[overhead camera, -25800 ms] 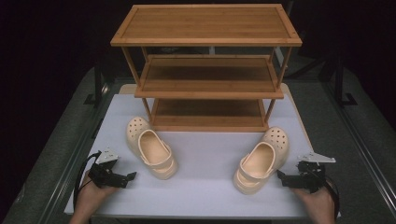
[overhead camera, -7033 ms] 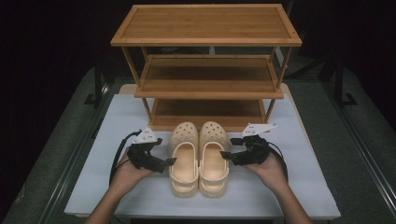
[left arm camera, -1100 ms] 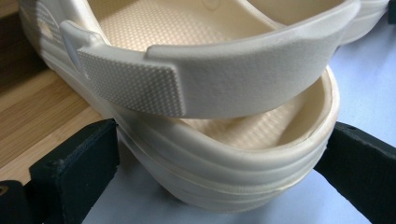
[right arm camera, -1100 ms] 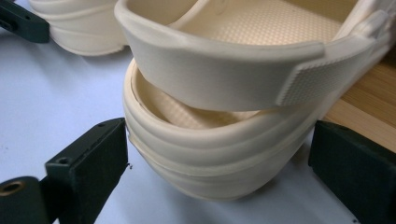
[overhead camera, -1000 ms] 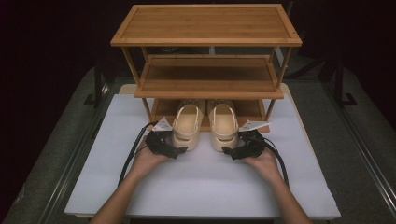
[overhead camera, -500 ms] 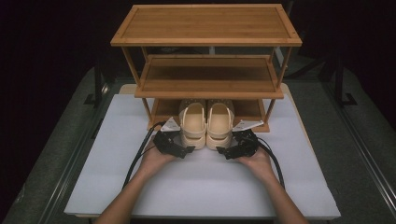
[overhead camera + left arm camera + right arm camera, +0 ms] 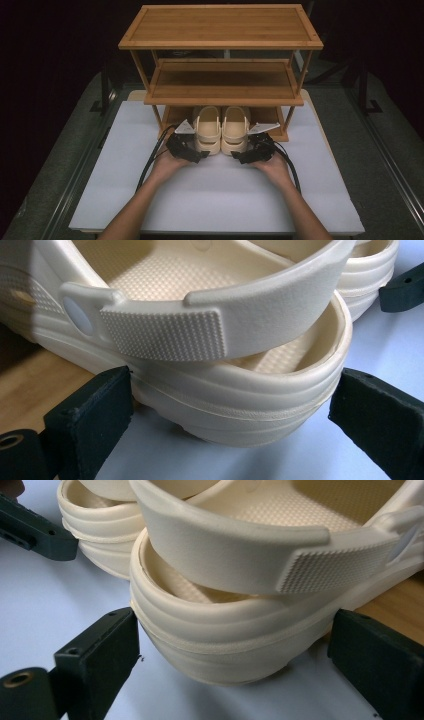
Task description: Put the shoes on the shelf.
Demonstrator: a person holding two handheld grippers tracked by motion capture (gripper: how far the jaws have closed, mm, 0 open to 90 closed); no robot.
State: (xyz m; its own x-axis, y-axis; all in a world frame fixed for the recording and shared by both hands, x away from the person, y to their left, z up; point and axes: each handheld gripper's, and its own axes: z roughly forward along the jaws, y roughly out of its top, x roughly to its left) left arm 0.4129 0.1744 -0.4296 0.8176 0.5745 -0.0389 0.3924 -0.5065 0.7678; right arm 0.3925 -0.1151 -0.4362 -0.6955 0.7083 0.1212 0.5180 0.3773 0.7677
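The left gripper [image 7: 201, 156] sits at the heel of the left clog [image 7: 208, 129], and the right gripper [image 7: 237, 158] sits at the heel of the right clog [image 7: 236, 128]. The two cream clogs stand side by side, touching or nearly so, with their toes pushed under the lowest tier of the wooden shoe rack [image 7: 220, 82] and their heels jutting out toward the grippers over the white bench [image 7: 210, 200]. In the left gripper view the left clog's [image 7: 210, 365] heel lies straight ahead between the two black jaws, which stand wide: the left jaw is just at the side of the sole, the right jaw stays clear of it with bench showing in the gap. The right gripper view mirrors this: the right clog's [image 7: 235, 625] heel fills the space between wide jaws, the left one close to the sole's edge, the right one apart from it. Neither gripper clamps its clog. Beyond each clog, the neighbouring clog and a jaw of the other gripper show at the far side.
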